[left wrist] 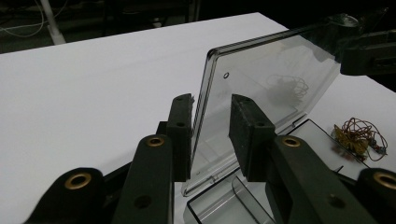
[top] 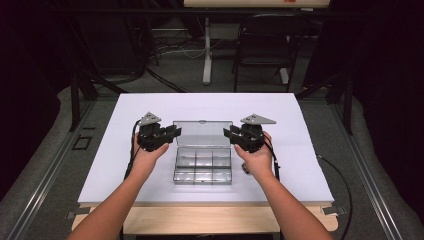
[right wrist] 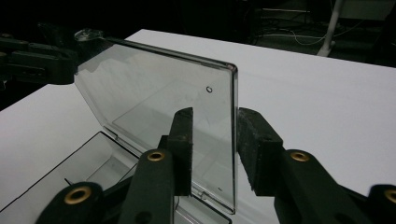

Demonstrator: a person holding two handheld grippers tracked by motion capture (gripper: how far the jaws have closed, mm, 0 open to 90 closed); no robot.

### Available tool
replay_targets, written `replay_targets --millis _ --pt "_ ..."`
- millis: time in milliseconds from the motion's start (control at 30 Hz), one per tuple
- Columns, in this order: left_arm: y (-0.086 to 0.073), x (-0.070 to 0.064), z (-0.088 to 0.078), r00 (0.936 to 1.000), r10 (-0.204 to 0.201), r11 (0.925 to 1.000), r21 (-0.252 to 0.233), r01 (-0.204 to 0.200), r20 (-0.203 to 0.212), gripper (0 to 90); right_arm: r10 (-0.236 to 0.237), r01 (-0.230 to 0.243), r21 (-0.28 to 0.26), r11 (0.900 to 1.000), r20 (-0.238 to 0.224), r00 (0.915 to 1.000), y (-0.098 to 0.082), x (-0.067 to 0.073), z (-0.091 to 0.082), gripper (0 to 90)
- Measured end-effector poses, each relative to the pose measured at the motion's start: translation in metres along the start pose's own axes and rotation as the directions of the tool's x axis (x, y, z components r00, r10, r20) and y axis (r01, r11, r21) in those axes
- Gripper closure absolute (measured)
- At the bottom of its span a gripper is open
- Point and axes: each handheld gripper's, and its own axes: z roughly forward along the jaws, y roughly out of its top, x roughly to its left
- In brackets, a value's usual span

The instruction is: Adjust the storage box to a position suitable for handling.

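**Mia:** On the white table (top: 150,175), seen from high up, what do you see?

**Ben:** A clear box (top: 202,167) with little rooms sits in the middle. Its lid (top: 202,133) stands up at the back. The left gripper (top: 172,134) is at the lid's left edge. The right gripper (top: 229,133) is at its right edge.

**Mia:** And from the left gripper view?

**Ben:** The lid's edge (left wrist: 205,107) stands between the two black jaws. One pad is right beside it, the other is apart. The jaws are spread, not pinching. A bundle of thin wires (left wrist: 357,135) lies on the table nearby.

**Mia:** And the right gripper view?

**Ben:** The other lid edge (right wrist: 232,140) stands between those jaws too. Both pads stay a little off it, so they are spread.
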Motion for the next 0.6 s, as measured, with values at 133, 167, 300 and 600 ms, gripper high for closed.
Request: replay_targets --millis 133,167,300,600 --pt "0.000 0.001 0.002 1.0000 -0.002 1.0000 0.000 0.002 -0.001 70.1 -0.002 0.002 0.002 1.000 0.010 0.9999 -0.001 0.001 0.004 65.0" --pt "-0.001 0.001 0.003 1.0000 -0.007 1.0000 -0.004 0.007 -0.002 70.0 0.001 -0.001 0.000 1.000 0.010 0.9999 -0.001 0.001 0.005 64.6" --pt "-0.001 0.003 0.004 0.9998 -0.020 0.9998 -0.005 0.020 0.007 69.1 0.021 -0.021 -0.004 1.000 -0.003 0.9998 -0.003 -0.002 0.007 62.1" --pt "-0.002 0.005 0.010 0.9996 -0.027 0.9996 -0.005 0.027 0.006 69.0 0.022 -0.022 0.007 1.000 -0.007 0.9997 -0.005 -0.003 0.011 60.2"
